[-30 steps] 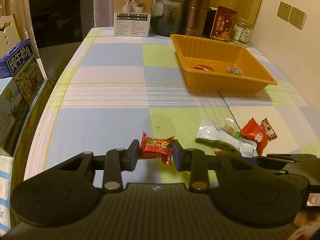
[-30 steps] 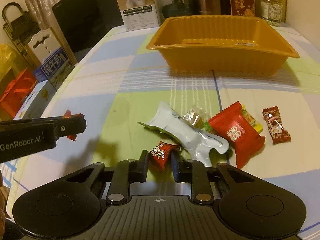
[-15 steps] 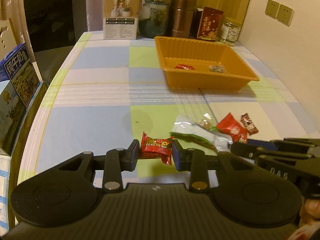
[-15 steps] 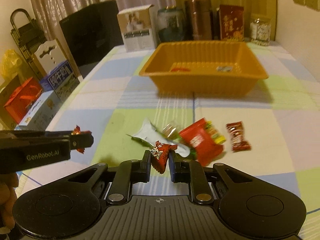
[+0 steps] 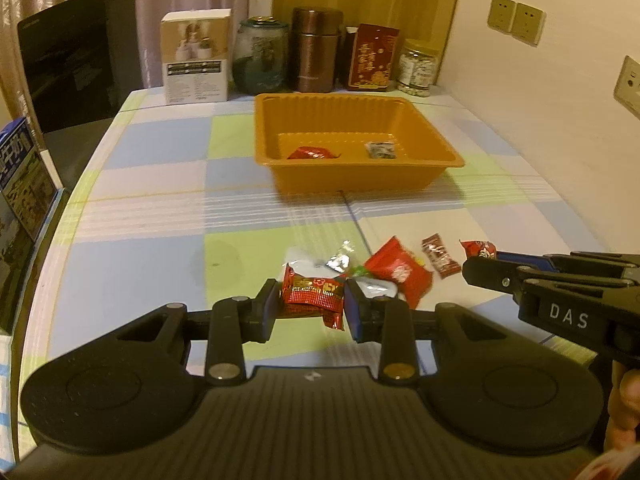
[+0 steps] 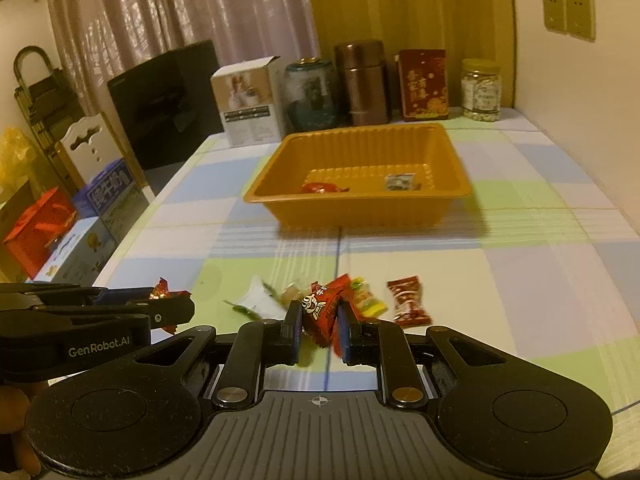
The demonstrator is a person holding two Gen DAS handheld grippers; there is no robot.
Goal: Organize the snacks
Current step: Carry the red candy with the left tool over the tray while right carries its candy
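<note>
**Both grippers loaded, tray ahead**

While both grippers hang above the checked worktop (image 5: 152, 184), each carries 1 wrapped snack. Left gripper (image 5: 311, 302): fingers clenched on a red foil candy packet (image 5: 314, 294), held crosswise between the pads, clear of the cloth. Right gripper (image 6: 319, 318): fingers clamped on a red candy with a cartoon face (image 6: 320, 308), tilted, one end poking down below the pads. From the left wrist view the right gripper comes in from the right edge, that candy at its tip.

Orange plastic tray (image 5: 352, 178) sits further back, centre of the worktop, well apart from both grippers. Inside it: 1 red wrapped candy (image 5: 312, 153) toward the left, 1 small pale packet (image 5: 381, 149) toward the right, apart from each other.

Loose pile on the cloth between grippers and tray: white pouch (image 6: 256, 298), larger red packet (image 5: 400, 270), dark red candy (image 6: 408, 300) lying just to the right of the pile.

Back edge: white box (image 5: 196, 62), glass jar (image 5: 260, 60), brown canister (image 5: 316, 54).
</note>
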